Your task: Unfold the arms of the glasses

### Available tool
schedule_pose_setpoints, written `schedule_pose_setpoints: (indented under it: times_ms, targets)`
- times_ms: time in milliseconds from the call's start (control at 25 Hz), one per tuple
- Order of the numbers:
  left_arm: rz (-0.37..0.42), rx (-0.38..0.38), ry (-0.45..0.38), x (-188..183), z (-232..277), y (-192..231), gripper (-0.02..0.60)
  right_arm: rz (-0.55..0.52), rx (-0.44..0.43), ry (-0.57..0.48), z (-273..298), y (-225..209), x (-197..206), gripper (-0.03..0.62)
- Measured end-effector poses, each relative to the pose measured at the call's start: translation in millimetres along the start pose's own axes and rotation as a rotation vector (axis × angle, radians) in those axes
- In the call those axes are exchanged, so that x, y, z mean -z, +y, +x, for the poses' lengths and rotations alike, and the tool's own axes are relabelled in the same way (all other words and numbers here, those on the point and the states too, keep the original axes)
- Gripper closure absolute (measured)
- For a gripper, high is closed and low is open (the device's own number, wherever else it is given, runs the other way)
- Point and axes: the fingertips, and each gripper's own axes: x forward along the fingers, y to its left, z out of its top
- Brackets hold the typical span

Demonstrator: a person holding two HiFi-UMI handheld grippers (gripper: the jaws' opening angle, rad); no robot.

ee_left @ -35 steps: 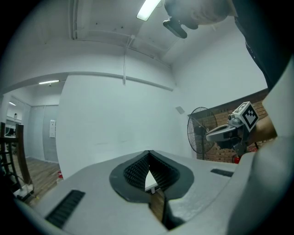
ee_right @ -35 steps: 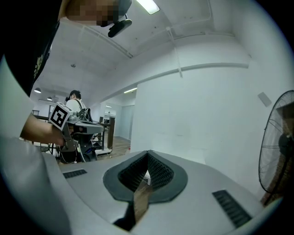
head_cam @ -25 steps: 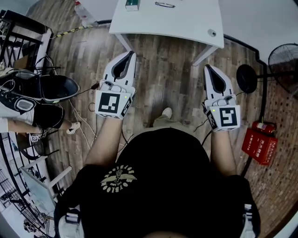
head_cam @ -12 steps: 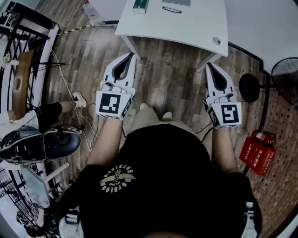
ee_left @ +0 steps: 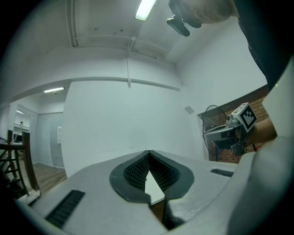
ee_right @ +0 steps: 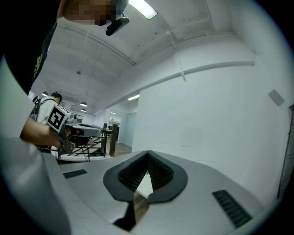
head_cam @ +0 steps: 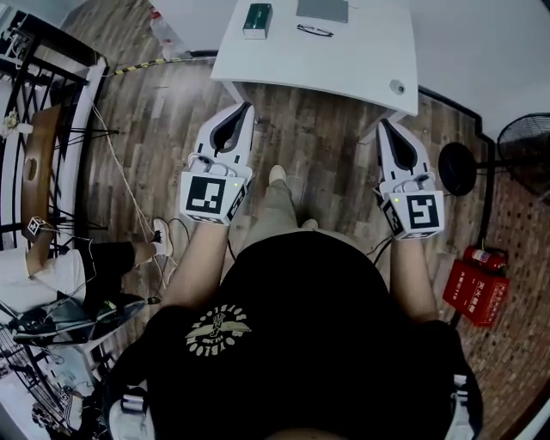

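The glasses, thin and dark-framed, lie folded on the far part of the white table, with nothing touching them. My left gripper is held level over the wooden floor, short of the table's near left corner. Its jaws are shut with nothing between them, and they also meet at the tip in the left gripper view. My right gripper hangs just before the table's near right corner. It is shut and empty too, as the right gripper view shows.
A green box and a grey flat thing lie on the table near the glasses. A floor fan and a red extinguisher box stand at the right. A black rack, floor cables and a seated person are at the left.
I have walked forward: the table has come nearer and more of its top shows, with both shut grippers now close to its near edge. The seated person's legs have slid down the left side.
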Motion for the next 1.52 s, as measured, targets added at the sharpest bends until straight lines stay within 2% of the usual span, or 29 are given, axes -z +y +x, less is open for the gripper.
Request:
schedule_pose_setpoints:
  times_ms: [520,800,1360,1520]
  targets:
    - [-0.001,0.06,0.003,9,61,36,0.575,-0.013,0.031,0.017,62,-17,-3,0.594]
    - [-0.012,0.048,0.021,19,86,64,0.575,-0.012,0.026,0.04,97,-22,1,0.594]
    - [-0.041,0.139,0.044,36,139,83,0.575,0.018,0.018,0.1,146,-37,19,0.594]
    - [-0.039,0.138,0.038,33,149,95,0.575,0.009,0.029,0.114,156,-41,20,0.594]
